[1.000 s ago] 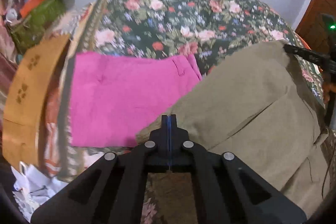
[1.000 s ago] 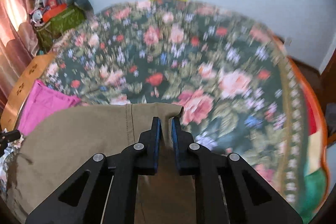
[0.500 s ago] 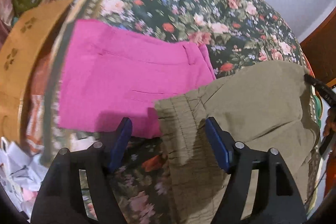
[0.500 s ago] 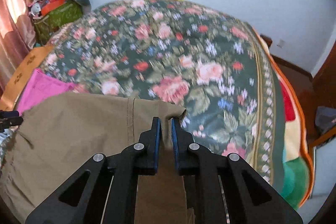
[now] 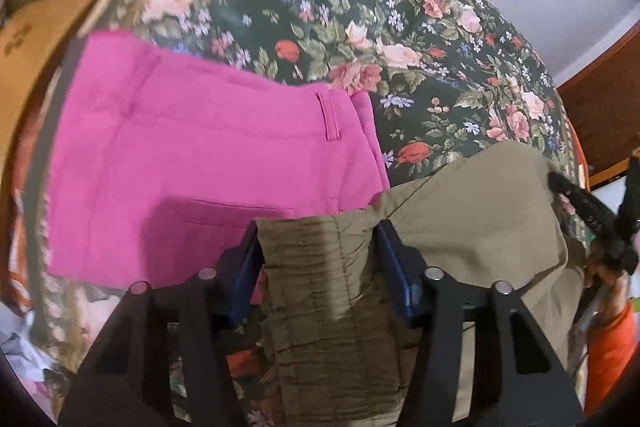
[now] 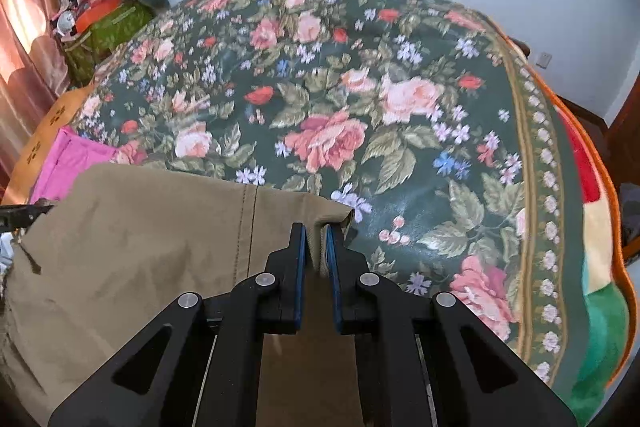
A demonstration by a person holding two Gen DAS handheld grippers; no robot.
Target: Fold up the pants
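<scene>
While the right tool [image 6: 316, 255] pinches a corner of the khaki pants [image 6: 152, 239] at lower centre, the left tool [image 5: 320, 263] is closing around their gathered waistband (pads not yet pressing). The pants lie on the floral bedspread [image 6: 400, 115] beside folded pink pants [image 5: 192, 163]; next, I judge, the left tool needs a firm grip before the next fold.

Right gripper [image 6: 316, 247] jaws pinched on corner of olive-khaki cotton pants [image 6: 140, 247], over dark green floral bedspread [image 6: 400, 107]; folded pink pants [image 6: 68, 163] far left.
</scene>
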